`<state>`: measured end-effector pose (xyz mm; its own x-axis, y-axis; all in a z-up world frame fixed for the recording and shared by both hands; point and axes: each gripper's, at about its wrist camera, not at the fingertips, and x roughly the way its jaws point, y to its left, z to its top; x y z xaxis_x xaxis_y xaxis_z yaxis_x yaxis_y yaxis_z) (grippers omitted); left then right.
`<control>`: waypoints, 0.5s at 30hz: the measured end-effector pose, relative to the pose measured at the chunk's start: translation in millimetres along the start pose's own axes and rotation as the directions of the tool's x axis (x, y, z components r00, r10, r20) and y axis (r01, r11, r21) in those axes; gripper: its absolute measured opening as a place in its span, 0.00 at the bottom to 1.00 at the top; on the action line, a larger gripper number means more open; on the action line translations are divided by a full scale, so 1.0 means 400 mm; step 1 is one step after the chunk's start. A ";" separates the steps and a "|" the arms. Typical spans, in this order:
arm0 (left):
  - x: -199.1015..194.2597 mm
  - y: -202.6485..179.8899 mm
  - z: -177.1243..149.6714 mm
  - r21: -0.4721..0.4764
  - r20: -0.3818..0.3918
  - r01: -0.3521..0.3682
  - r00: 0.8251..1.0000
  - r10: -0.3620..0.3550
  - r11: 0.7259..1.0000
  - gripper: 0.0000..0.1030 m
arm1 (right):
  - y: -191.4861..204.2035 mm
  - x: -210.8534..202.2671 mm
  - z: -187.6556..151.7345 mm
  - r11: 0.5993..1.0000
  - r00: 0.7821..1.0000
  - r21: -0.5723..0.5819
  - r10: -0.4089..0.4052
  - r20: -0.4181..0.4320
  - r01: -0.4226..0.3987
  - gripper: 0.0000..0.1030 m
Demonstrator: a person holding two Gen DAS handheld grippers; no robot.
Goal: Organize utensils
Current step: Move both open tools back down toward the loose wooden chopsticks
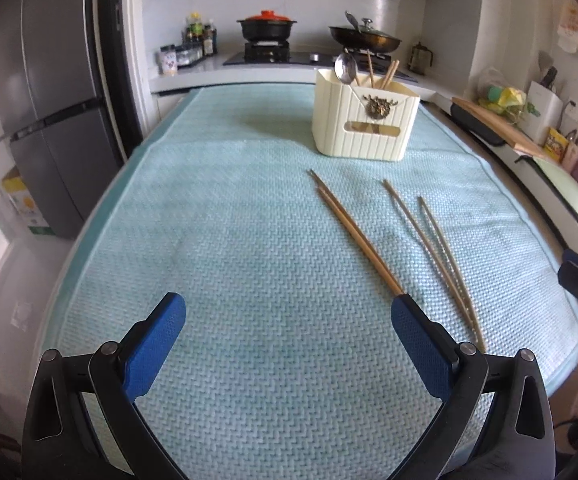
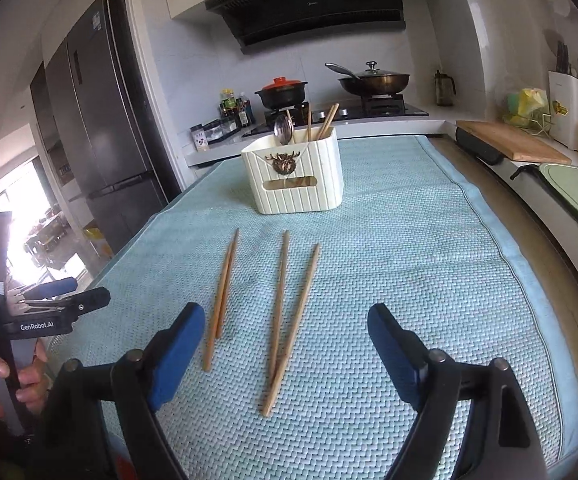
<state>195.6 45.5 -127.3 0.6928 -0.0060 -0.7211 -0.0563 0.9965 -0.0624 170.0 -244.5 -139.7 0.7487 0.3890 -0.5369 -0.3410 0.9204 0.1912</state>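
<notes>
Both the left tongs [image 1: 289, 340] and right tongs [image 2: 285, 344] hung spread and empty, approaching the chopsticks [image 2: 289, 320] lying just ahead; next, pinching one pair for the holder [image 2: 295, 178] beyond

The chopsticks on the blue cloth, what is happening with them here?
A person holds a gripper in each hand over the blue cloth. Both the left gripper and the right gripper are open and hold nothing. Two pairs of chopsticks lie loose on the cloth. The cream utensil holder behind them already has a spoon and some chopsticks in it.
</notes>
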 end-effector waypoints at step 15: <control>0.060 -0.021 0.018 -0.037 -0.062 0.085 0.994 -0.087 0.996 0.99 | 0.000 0.042 -0.032 0.998 0.991 0.016 -0.054 -0.119 0.056 0.83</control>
<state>217.9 37.6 -139.0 0.6489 -0.0979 -0.7545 -0.0242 0.9885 -0.1491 175.1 -238.5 -159.3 0.6931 0.3311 -0.6403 -0.2893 0.9414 0.1736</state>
